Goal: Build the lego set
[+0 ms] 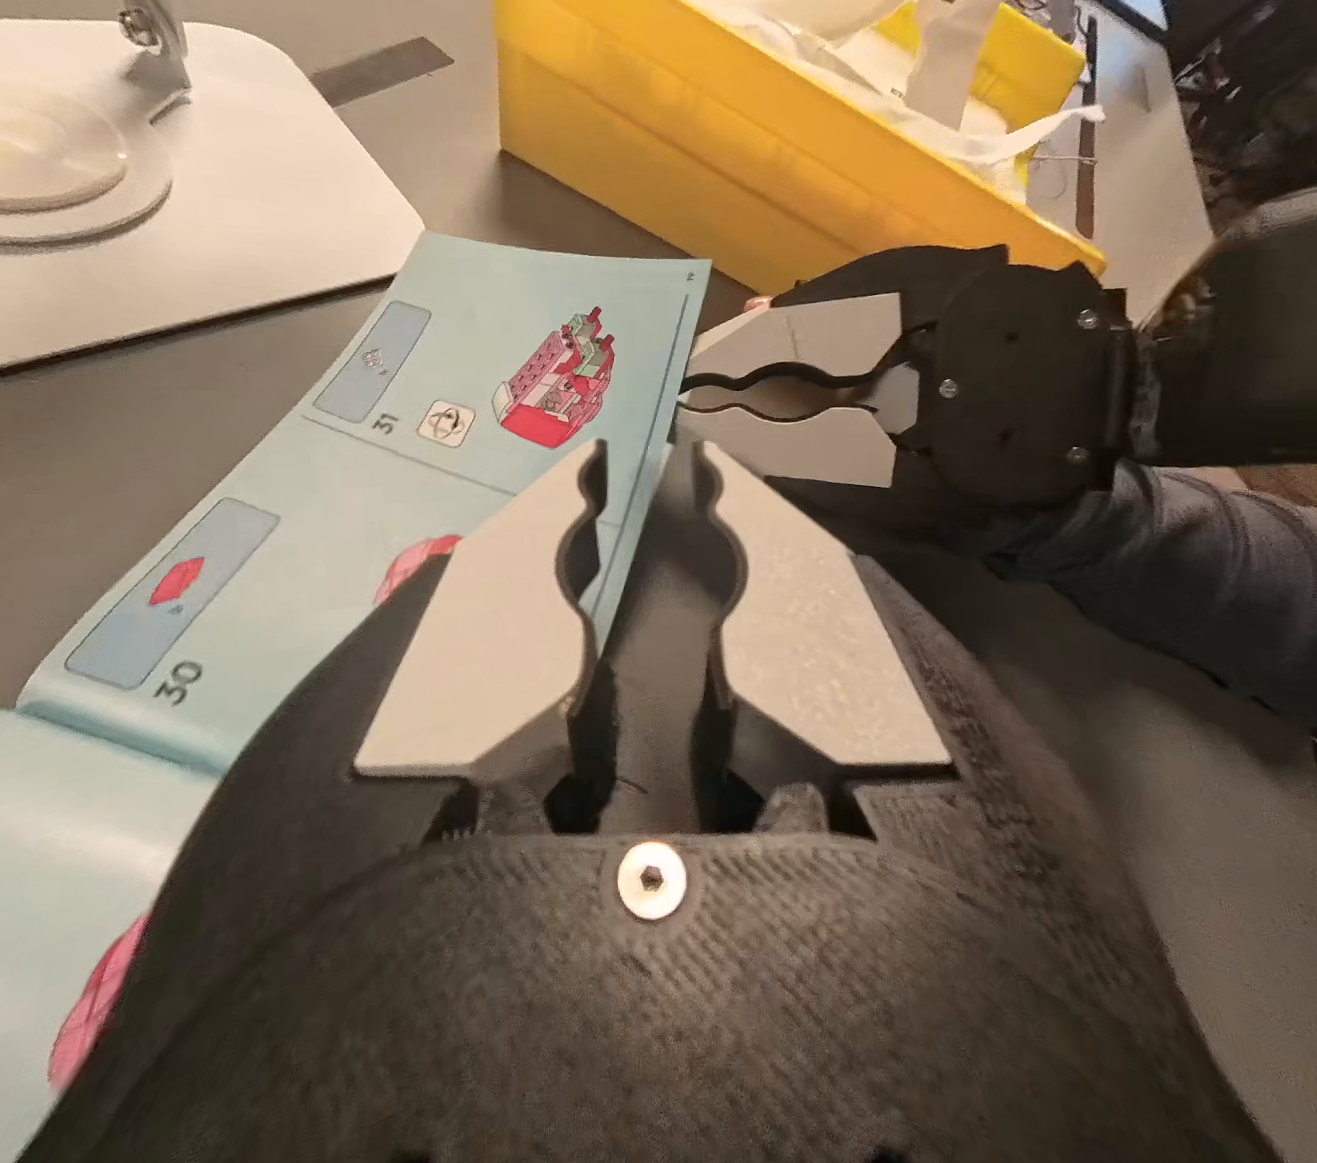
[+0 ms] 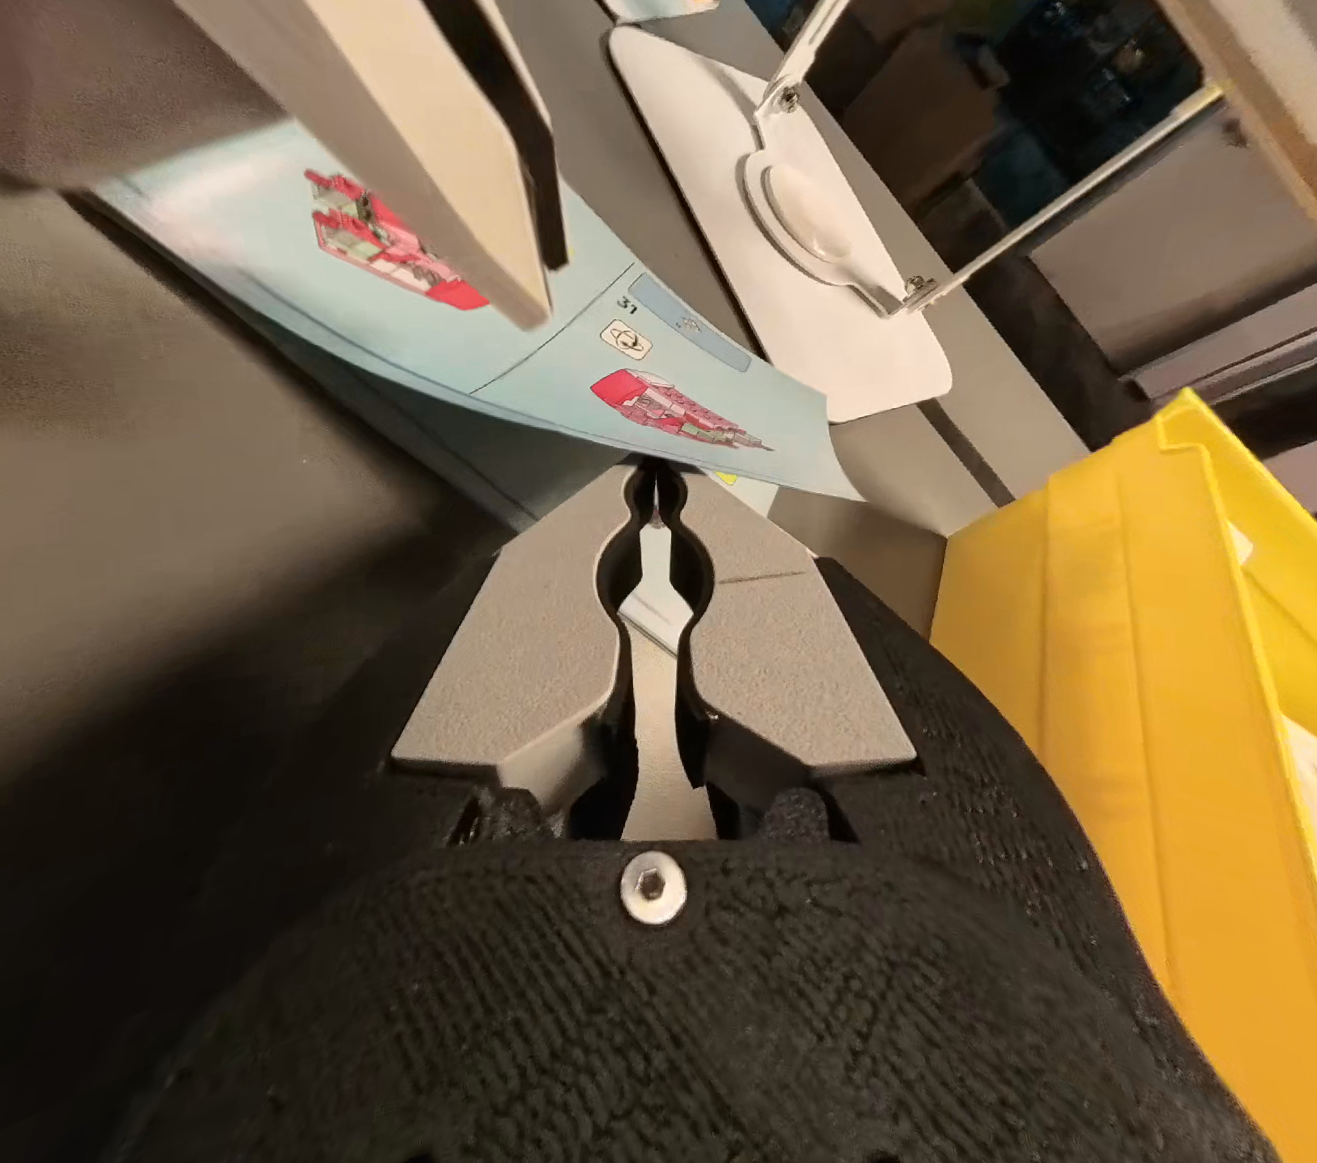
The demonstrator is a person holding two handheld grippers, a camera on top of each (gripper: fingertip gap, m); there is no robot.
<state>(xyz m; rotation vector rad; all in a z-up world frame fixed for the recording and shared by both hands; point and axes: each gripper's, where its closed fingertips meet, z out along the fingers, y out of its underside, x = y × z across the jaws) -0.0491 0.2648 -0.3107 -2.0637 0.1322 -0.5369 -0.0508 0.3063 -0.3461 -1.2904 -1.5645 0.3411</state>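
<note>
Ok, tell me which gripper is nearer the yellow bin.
Right. The right gripper is just in front of the yellow bin, its fingers at the edge of the booklet. The left gripper is farther back, over the booklet's near edge.

Right gripper [image 2: 656, 477]: lower centre, fingertips closed on the near edge of a pale blue instruction page [image 2: 570, 388].
Other gripper's fingers [image 2: 427, 131]: upper left, above the page.
Yellow bin [image 2: 1112, 666]: right edge.
White stand base [image 2: 819, 245]: upper centre-right.

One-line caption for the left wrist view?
Open left gripper straddles a blue instruction page's edge; right gripper pinches it beside a yellow bin.
</note>
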